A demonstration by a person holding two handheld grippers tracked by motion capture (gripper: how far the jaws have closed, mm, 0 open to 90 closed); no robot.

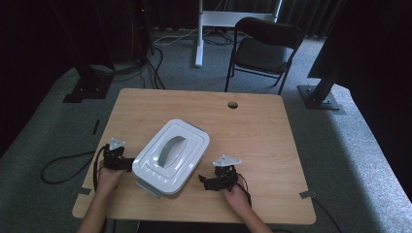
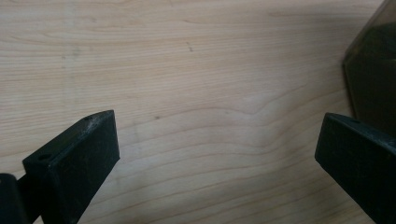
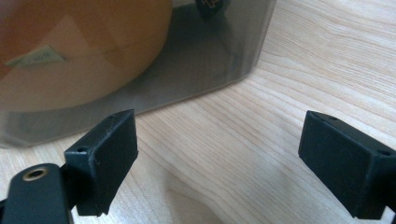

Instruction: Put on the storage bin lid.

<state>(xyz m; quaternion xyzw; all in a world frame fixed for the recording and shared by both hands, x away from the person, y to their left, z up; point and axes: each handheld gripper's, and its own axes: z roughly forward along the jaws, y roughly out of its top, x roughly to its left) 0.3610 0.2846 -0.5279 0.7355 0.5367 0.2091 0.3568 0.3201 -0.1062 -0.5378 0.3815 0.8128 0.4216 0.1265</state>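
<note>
Jaws spread on left gripper (image 1: 127,164) and right gripper (image 1: 202,180), flanking lidded box (image 1: 171,155), wooden table (image 1: 252,131)

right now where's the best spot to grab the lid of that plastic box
Probably the arched grey handle at the middle of the white lid, taken from straight above with the jaws across its narrow width. It stands proud of the flat lid, while the lid's edges are broad and low. Both the left gripper and right gripper are open beside the box.
</note>
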